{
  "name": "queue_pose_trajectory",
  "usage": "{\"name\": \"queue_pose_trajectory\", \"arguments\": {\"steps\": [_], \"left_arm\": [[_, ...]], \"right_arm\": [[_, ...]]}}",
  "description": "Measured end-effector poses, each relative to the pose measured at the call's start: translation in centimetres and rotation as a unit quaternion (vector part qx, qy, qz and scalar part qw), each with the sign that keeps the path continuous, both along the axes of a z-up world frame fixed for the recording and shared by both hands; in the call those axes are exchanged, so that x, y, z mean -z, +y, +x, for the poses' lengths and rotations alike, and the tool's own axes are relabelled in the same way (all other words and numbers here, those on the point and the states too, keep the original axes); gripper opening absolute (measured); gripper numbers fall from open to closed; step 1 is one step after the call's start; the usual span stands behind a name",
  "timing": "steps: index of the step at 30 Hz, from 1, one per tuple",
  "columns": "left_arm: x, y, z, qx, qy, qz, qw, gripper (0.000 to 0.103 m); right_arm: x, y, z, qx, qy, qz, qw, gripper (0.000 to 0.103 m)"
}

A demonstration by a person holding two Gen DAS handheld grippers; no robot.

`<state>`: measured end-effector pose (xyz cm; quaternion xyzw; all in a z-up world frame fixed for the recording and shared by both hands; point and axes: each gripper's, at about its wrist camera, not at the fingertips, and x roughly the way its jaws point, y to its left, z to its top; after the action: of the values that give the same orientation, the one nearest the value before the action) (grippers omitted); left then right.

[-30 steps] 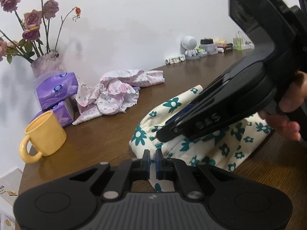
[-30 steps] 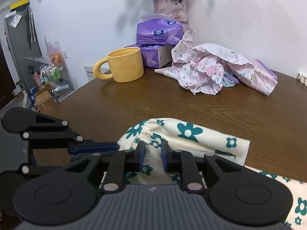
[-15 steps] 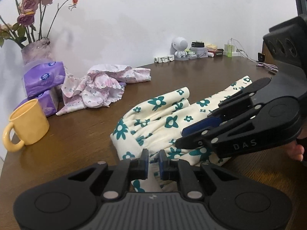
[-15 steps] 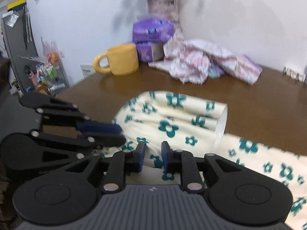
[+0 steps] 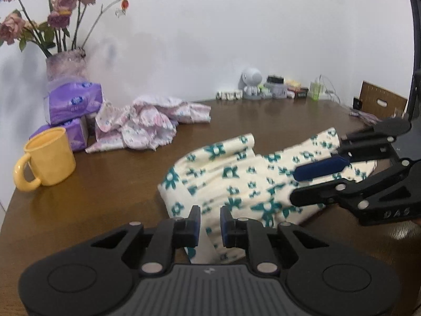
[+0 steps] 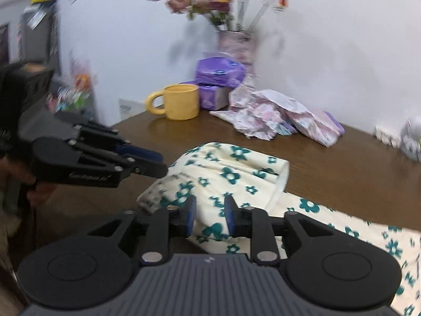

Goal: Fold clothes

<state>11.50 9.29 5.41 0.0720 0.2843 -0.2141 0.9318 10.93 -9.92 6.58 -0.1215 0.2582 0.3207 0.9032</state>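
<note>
Both the left tool [image 5: 210, 222] and right tool [image 6: 209, 217] are opening, releasing the cream, teal-flowered cotton garment [image 5: 236, 181], whose loose fold may spring open on the brown wooden bench [image 5: 105, 184].

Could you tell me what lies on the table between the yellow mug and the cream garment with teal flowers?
Only bare brown table separates the yellow mug from the cream garment; the left wrist view shows this most clearly.

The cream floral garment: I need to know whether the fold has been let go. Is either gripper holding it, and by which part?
Neither, apparently. Both the left gripper and right gripper have jaws opening, pads apart, over the cream floral garment, not pinching it.
</note>
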Motion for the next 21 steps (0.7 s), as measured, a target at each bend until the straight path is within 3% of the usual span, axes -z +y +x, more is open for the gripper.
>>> {"name": "queue_pose_trajectory", "arguments": {"steps": [3, 6, 10, 14, 21], "left_arm": [[0.8, -0.5, 0.5, -0.003, 0.014, 0.008, 0.9999, 0.014], [1.4, -0.8, 0.7, -0.006, 0.017, 0.014, 0.9997, 0.014], [1.8, -1.1, 0.9, -0.007, 0.018, 0.024, 0.9995, 0.015], [2.2, -1.3, 1.1, -0.007, 0.019, 0.031, 0.9993, 0.015], [0.6, -0.4, -0.3, -0.022, 0.009, 0.005, 0.9997, 0.015]], "right_arm": [[0.8, 1.6, 0.2, -0.019, -0.030, -0.047, 0.998, 0.026], [1.9, 2.6, 1.4, -0.017, -0.003, -0.078, 0.997, 0.024], [3.1, 2.0, 2.5, -0.001, 0.034, -0.067, 0.997, 0.016], [3.4, 1.5, 2.8, 0.004, 0.050, -0.053, 0.997, 0.015], [3.6, 0.3, 3.2, 0.003, 0.070, -0.023, 0.997, 0.015]]}}
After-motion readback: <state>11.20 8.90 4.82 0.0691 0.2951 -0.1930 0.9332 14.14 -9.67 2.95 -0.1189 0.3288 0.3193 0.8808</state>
